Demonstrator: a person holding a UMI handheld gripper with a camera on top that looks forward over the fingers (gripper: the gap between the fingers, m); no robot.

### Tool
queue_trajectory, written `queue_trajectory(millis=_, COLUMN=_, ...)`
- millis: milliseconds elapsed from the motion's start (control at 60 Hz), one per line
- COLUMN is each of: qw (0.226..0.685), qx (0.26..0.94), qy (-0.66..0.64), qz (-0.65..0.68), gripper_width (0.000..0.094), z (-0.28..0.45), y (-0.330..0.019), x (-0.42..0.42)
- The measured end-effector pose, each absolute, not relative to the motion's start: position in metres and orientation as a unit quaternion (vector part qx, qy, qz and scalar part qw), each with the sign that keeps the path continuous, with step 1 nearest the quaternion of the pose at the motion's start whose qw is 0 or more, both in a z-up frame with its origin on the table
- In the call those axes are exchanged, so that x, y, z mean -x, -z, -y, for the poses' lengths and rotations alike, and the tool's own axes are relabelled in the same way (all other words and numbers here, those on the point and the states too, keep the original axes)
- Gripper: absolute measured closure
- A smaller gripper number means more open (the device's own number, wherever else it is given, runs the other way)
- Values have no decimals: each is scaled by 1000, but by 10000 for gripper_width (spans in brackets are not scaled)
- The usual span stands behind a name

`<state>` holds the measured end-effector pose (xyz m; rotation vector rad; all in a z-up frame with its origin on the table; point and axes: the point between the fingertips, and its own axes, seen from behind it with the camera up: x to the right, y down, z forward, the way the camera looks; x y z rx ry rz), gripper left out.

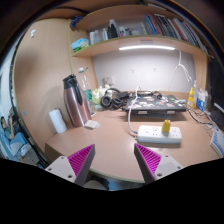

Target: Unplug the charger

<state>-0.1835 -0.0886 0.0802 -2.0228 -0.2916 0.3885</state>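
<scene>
Charger: a white plug (166, 126) sits in the white power strip (160, 132) on the counter (115, 145), ahead of the gripper and a little to its right; a dark cable (132, 117) runs from the strip area toward the back.
Progress: by the look of it nothing is done yet; the plug is still seated in the strip and the reach, the grasp and the pull are all left.
Gripper: the gripper (114, 160) hangs above the near edge of the counter, its fingers spread apart with nothing between them, well short of the strip.
Containers: a dark red flask (75, 101) stands upright to the left with its lid on, contents hidden; a white roll (58, 121) stands near it; small bottles (196, 98) stand at the far right, contents too small to tell.
Shelf: a shelf (130, 44) above the counter carries books (170, 27) and small boxes.
</scene>
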Motion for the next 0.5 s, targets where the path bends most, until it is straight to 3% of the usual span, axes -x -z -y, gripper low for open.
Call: queue_trajectory(millis=500, qw=544, qx=835, qy=-51, qz=67, gripper_width=73, z=-15, y=-70, x=71)
